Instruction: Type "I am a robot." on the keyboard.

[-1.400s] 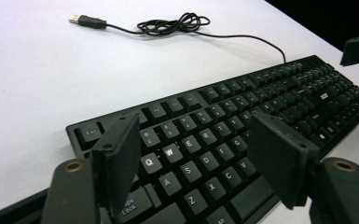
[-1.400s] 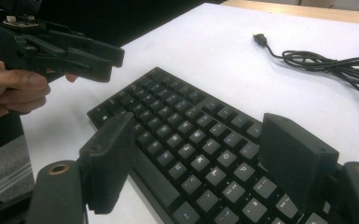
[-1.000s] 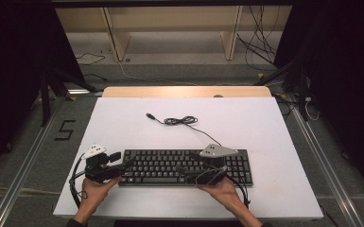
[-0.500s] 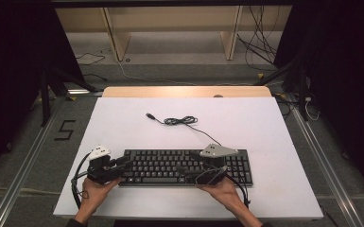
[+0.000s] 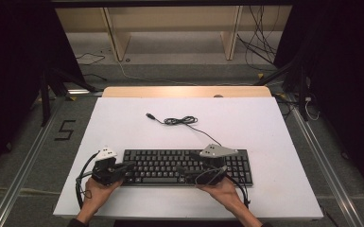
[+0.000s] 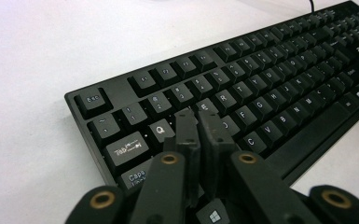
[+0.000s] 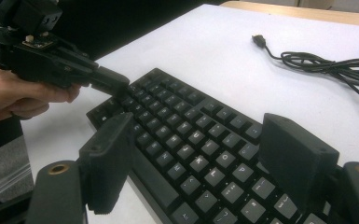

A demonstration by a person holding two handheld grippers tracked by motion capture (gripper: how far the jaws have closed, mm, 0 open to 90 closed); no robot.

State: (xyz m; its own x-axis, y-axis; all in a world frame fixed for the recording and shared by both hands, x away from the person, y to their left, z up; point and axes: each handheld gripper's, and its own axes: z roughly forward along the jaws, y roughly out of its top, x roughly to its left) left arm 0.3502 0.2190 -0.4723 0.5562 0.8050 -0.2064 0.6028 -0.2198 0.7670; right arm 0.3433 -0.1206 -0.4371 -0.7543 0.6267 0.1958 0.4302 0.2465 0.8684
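Note:
A black keyboard [image 5: 184, 166] lies along the near part of the white table [image 5: 264, 127]. My left gripper [image 5: 127, 166] is at its left end. Its jaws have just been closing and now stand pressed together with nothing between them, tips [image 6: 198, 116] resting over the keys by Q and E on the keyboard [image 6: 270, 79]. My right gripper [image 5: 183, 169] hovers over the right half, pointing left. Its jaws [image 7: 198, 126] stand wide open above the keyboard [image 7: 186, 135], holding nothing. The left gripper [image 7: 116, 81] and its hand appear beyond them.
The keyboard's black cable [image 5: 179, 121] lies coiled behind it and ends in a USB plug [image 5: 149, 115], also seen as the cable [image 7: 326, 63] and plug [image 7: 259, 39]. A wooden strip [image 5: 184, 91] edges the table's far side. Loose wires lie on the floor beyond.
The left gripper's jaws have come together over the keyboard's left end. The right hand and the keyboard have kept still.

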